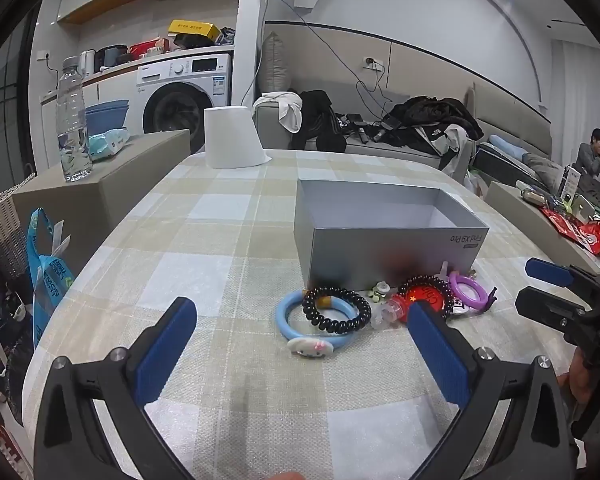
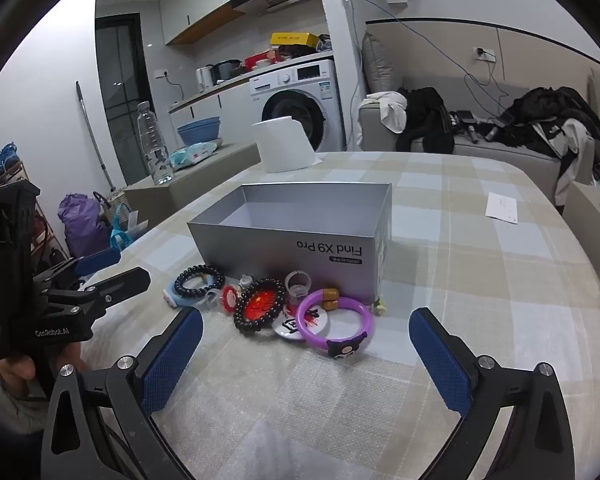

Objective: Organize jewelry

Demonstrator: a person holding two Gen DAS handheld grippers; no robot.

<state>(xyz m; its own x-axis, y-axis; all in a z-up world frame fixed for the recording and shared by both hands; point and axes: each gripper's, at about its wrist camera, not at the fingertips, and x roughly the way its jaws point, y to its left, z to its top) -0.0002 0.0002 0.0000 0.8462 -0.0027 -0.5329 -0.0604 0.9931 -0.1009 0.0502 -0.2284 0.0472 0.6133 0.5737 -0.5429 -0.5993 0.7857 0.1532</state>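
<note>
On the checked tablecloth [image 1: 228,264] a grey open-topped box [image 2: 300,240] is found standing with its long axis running away from the cameras; its lid is off and the part of its interior that can be seen holds nothing. The printed near wall is seen upside down. The jewellery is laid in a loose row against that near wall. From the left, a light blue bangle [image 1: 288,320] with a white charm lies flat, and a black beaded bracelet [image 1: 336,309] is rested partly across it. Next, a small clear and red piece [image 1: 392,308] is noted, then a dark beaded bracelet [image 2: 260,306] laid around a red badge [image 2: 260,303]. At the right, a purple bangle [image 2: 334,326] lies flat with its dark charm turned toward the camera, overlapping a white badge [image 2: 290,326]. Both the left gripper [image 1: 302,360] and the right gripper [image 2: 306,360] are held short of the row with fingers spread wide and nothing between them. Bare cloth is observed left of the box and, more broadly, right of it toward the table edge, where a white paper slip [image 2: 502,208] lies
</note>
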